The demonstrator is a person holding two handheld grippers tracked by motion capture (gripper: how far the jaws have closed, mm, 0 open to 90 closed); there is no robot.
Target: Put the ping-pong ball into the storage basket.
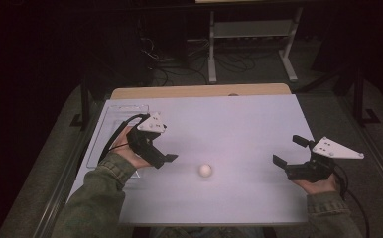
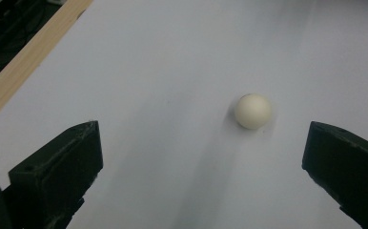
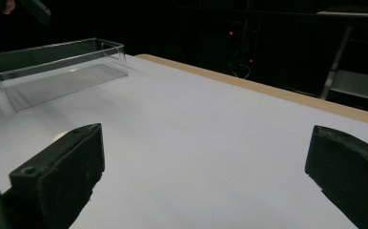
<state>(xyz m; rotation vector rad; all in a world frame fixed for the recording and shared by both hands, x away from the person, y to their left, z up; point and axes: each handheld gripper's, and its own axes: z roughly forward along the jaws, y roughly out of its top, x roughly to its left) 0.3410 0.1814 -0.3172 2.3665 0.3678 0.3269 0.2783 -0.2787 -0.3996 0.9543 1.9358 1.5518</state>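
A small white ball lies on the white tabletop between two hand-held grippers.

The left gripper hovers just left of the ball, jaws spread wide and empty; in its own view the ball lies ahead between the jaws. The right gripper is well apart at the right, jaws also spread and empty. A clear plastic box stands at the tabletop's far left.

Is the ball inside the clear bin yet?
No. In the high view the ball sits on the white table, well apart from the clear bin at the table's left edge.
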